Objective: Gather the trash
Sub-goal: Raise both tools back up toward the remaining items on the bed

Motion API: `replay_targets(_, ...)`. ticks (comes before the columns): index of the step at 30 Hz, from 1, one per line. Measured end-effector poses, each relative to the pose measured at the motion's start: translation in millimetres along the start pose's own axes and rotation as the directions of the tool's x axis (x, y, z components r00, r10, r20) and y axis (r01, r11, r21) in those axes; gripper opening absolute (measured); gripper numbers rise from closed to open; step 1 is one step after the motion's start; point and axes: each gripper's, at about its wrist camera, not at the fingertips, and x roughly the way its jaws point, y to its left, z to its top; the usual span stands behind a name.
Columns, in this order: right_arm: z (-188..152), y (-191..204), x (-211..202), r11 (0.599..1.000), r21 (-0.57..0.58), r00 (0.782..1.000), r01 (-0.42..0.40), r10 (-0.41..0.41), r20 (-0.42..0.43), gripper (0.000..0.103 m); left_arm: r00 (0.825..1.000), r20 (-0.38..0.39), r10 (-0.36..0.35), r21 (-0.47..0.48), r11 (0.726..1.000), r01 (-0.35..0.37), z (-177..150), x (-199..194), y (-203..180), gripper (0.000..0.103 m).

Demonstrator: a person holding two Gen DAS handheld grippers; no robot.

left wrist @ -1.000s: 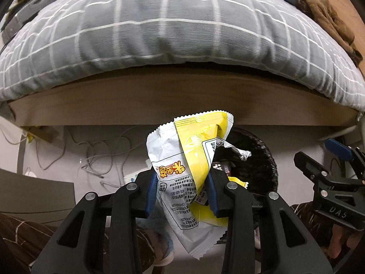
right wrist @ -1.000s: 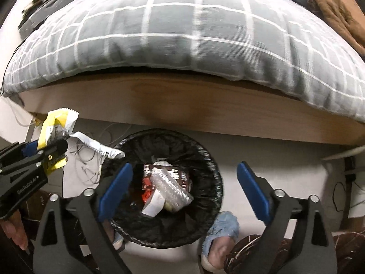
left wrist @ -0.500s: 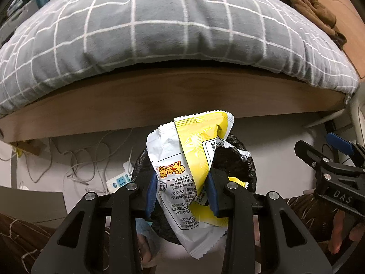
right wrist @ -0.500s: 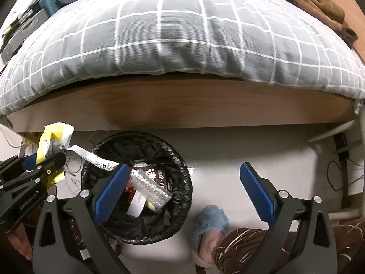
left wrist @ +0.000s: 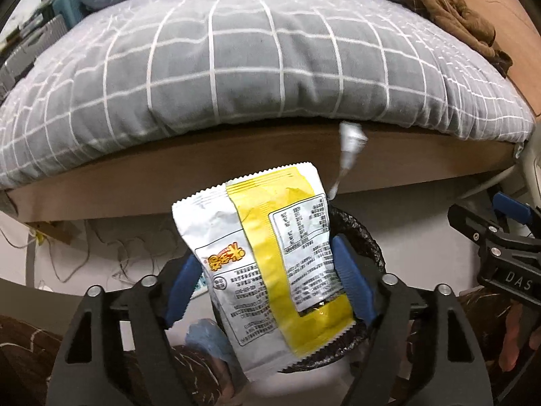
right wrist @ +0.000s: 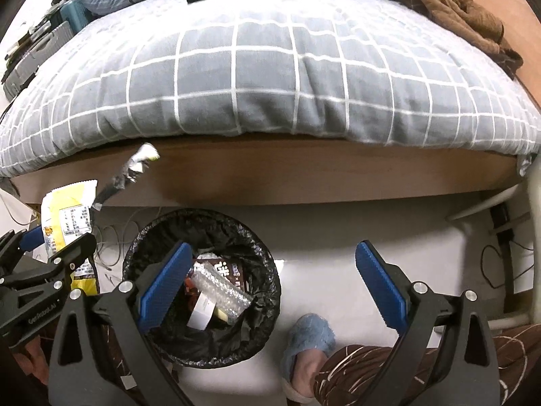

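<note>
Left wrist view first, reading from the left: my left gripper (left wrist: 267,280) points steeply down over the floor beside the bed (left wrist: 270,67). Its jaws have just been opening, and the snack wrapper (left wrist: 267,264) sits loosely between the blue pads (left wrist: 351,280), unfolded and wider than when it was pinched. I judge the pads are no longer pressing on it, though its right edge lies so close to the right pad that I can't rule out a light touch. The wrapper hangs in front of the trash bin (left wrist: 372,240), which is why I brought it here: let go, and it should drop into the black liner. A torn strip (left wrist: 350,145) trails up from the wrapper's top corner; it is blurred, so I can't tell whether it is loose or attached.

In the right wrist view, the left gripper shows at the far left edge, holding the wrapper beside and above the bin's rim rather than squarely over the middle, so the drop could catch the edge. Further right, my right gripper (right wrist: 274,287) is spread wide with nothing in it, tilted down just as steeply, parked over the bin and bare floor. A slippered foot (right wrist: 309,341) stands just beside the bin.
</note>
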Motion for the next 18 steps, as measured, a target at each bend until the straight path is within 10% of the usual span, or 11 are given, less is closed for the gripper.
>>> replay_targets(18, 28, -5, -37, 1.0, -0.017, 0.988, 0.021, -0.018, 0.155, 0.093, 0.99, 0.133, 0.04, -0.009, 0.999, -0.039, 27, -38, 0, 0.097)
